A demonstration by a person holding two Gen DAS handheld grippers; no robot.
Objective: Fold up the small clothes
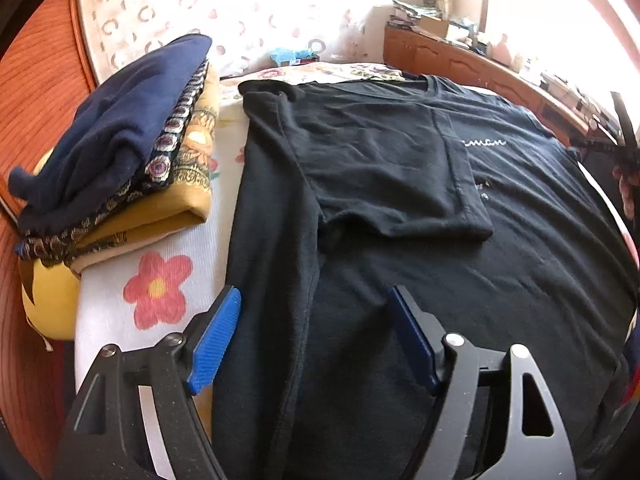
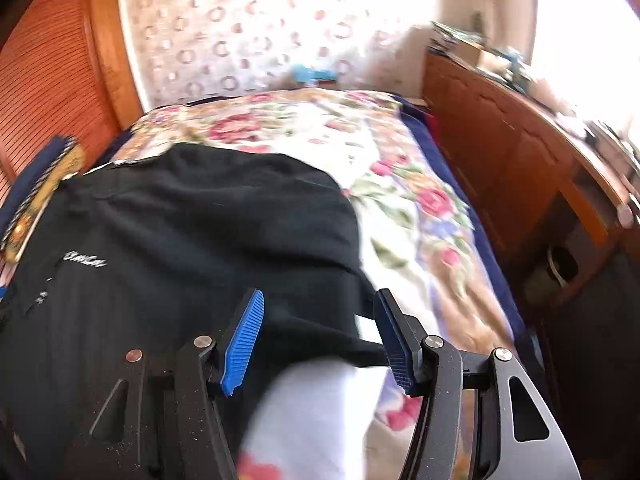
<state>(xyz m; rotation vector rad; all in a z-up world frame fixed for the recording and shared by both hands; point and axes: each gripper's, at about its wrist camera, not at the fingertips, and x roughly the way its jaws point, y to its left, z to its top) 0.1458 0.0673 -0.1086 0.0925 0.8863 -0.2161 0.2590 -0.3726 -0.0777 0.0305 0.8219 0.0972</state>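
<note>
**Left wrist view: black T-shirt spread on bed, both tools spread wide**

Left wrist view showing black T-shirt (image 1: 400,208) lying flat on the floral bedspread (image 1: 160,292), one sleeve (image 1: 392,168) folded inward across the chest, partly covering white script lettering. Left gripper (image 1: 316,300) hovering over the shirt's left edge, blue pads (image 1: 216,340) spread wide, pinching nothing; one finger over bedspread, the other over black fabric. Sitting beside the shirt, near the wooden headboard (image 1: 36,92): folded stack (image 1: 120,152) of navy and mustard-yellow garments with patterned trim, resting on a yellow cushion (image 1: 48,304).

Right wrist view, blurred by motion: right gripper (image 2: 320,320) also spread wide, clamping nothing. Right edge of the shirt (image 2: 200,232) bunched and lying between the fingers; contact with either pad hard to judge. Flowered bedspread (image 2: 420,208) extending beyond to the wooden side rail (image 2: 520,168). Wall with ring-patterned paper (image 2: 240,20) at far end. Folded stack (image 2: 44,184) visible at far left edge.
</note>
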